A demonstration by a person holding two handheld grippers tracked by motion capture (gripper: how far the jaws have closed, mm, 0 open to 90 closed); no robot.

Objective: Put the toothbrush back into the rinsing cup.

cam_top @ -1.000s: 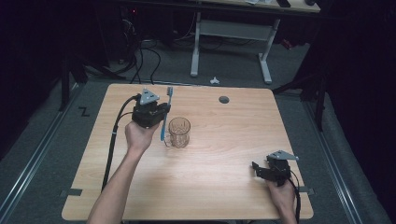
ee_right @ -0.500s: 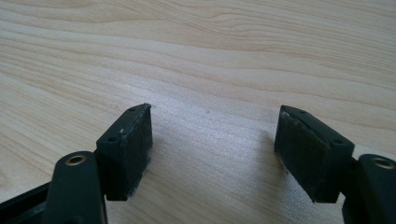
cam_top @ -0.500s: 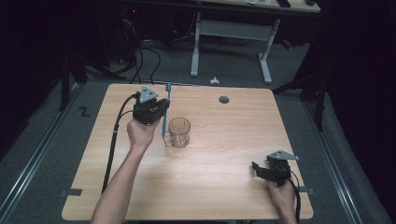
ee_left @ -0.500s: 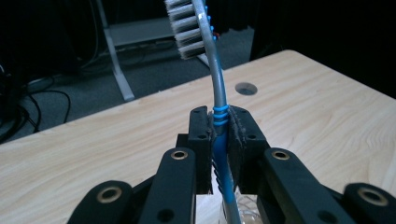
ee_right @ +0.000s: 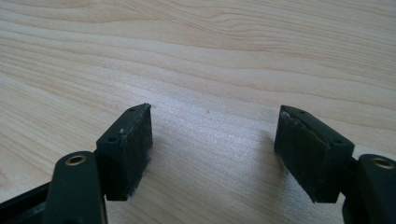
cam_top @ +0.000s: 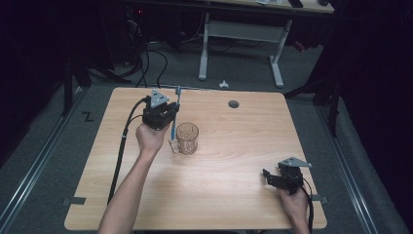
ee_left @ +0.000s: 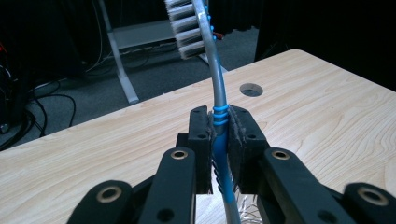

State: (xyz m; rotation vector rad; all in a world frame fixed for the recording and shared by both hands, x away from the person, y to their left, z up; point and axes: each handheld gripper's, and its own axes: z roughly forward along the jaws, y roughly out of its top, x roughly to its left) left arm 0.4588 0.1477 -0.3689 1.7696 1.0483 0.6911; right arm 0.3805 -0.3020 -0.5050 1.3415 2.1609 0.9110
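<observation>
A blue and grey toothbrush (cam_top: 175,113) stands nearly upright, bristles up, with my left gripper (cam_top: 171,116) shut on its handle. The left gripper view has the black jaws clamped on the blue handle (ee_left: 221,140), the bristle head (ee_left: 187,25) above them. A clear glass mug (cam_top: 187,138) stands on the wooden table (cam_top: 229,161) just right of that gripper, and the brush's lower end hangs beside its handle. My right gripper (cam_top: 266,176) rests low at the table's front right, open, with bare wood between its pads (ee_right: 133,144).
A round cable hole (cam_top: 234,104) sits in the tabletop at the back right. Behind the table stand a white desk frame (cam_top: 238,44) and loose cables on the grey floor. A black cable (cam_top: 122,146) trails from the left gripper along the forearm.
The left gripper with the toothbrush has drifted slightly left and toward the back, away from the mug. The right gripper has stayed put.
</observation>
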